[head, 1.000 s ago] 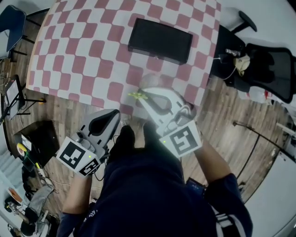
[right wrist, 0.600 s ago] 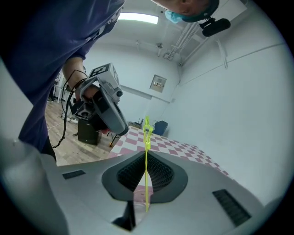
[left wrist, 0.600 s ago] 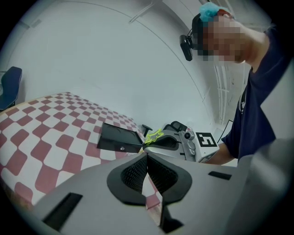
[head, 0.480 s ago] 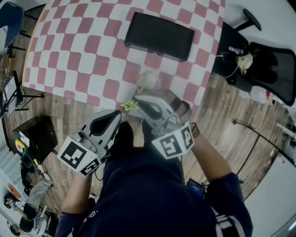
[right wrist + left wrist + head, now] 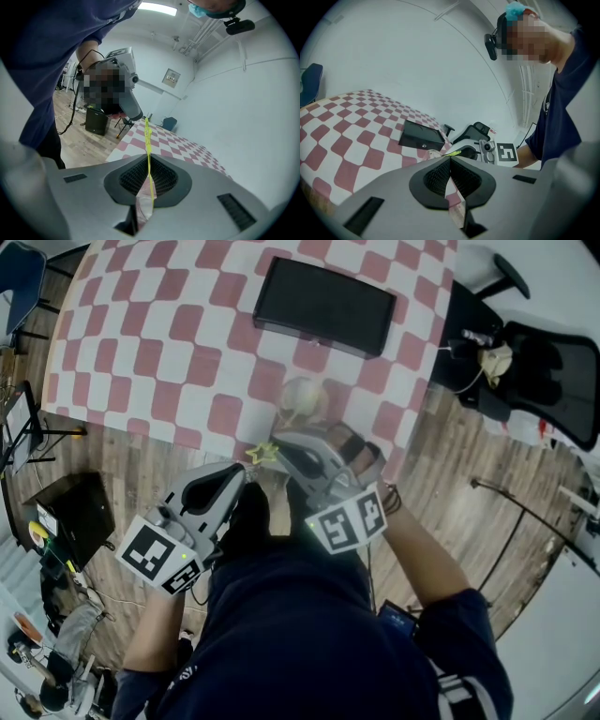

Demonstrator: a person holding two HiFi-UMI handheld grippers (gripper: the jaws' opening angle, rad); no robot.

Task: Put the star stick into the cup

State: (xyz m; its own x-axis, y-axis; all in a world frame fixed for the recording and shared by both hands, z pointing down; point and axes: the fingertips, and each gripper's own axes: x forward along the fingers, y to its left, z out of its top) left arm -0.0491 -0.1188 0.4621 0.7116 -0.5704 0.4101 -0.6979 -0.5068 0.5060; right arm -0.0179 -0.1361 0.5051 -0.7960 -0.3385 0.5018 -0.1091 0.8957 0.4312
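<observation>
Star stick [image 5: 147, 137] — thin, yellow — between ribbed pads [image 5: 165, 178] of right hand-held gripper [image 5: 148, 158].

Bright even indoor light; fisheye edges warped; near surfaces soft.

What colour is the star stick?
The star stick is yellow-green, clearest in the right gripper view.

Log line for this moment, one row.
right gripper: shut on stick | left gripper: shut, empty | cup: near table edge | stick: outside cup
</observation>
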